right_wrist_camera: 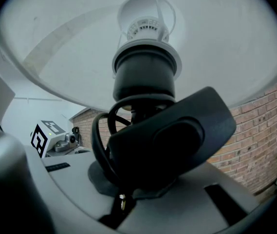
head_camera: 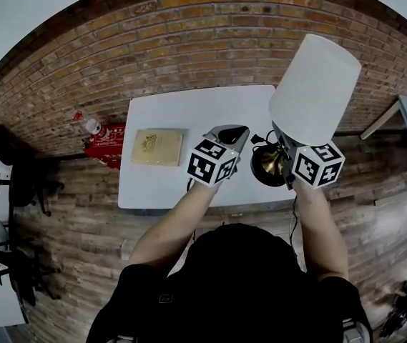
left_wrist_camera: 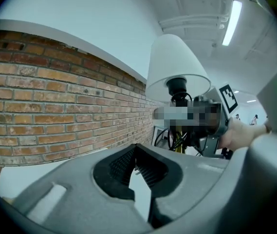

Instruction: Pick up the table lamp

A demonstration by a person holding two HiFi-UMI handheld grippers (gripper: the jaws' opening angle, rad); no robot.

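Right gripper (head_camera: 283, 152): my jaws are clamped tight on the thin stem of the table lamp (head_camera: 315, 90), low down under the black socket. In the right gripper view, the right gripper (right_wrist_camera: 127, 195) shows only a sliver of brass between the closed jaws. The black inline switch (right_wrist_camera: 173, 139) and a loop of black cord (right_wrist_camera: 98, 139) hang right in front of the stem. Above them sit the socket and the bulb (right_wrist_camera: 145, 14) inside the white shade. In the head view the brass base (head_camera: 268, 164) sits over the near right part of the white table (head_camera: 189, 113), just ahead of my marker cube. The shade stands up and to the right of it. Whether the base is clear of the tabletop I cannot tell. Left gripper (head_camera: 233, 136): empty, pad tips touching, hanging over the table beside the lamp base and not touching the lamp. In the left gripper view, the left gripper (left_wrist_camera: 136, 152) has its ribbed pads meeting at the tip with only white tabletop behind them. The lamp (left_wrist_camera: 177, 67) and my right hand are beyond, and the brick wall (left_wrist_camera: 55, 106) runs along the left. A flat tan box (head_camera: 157, 146) lies on the table, well left of both grippers.
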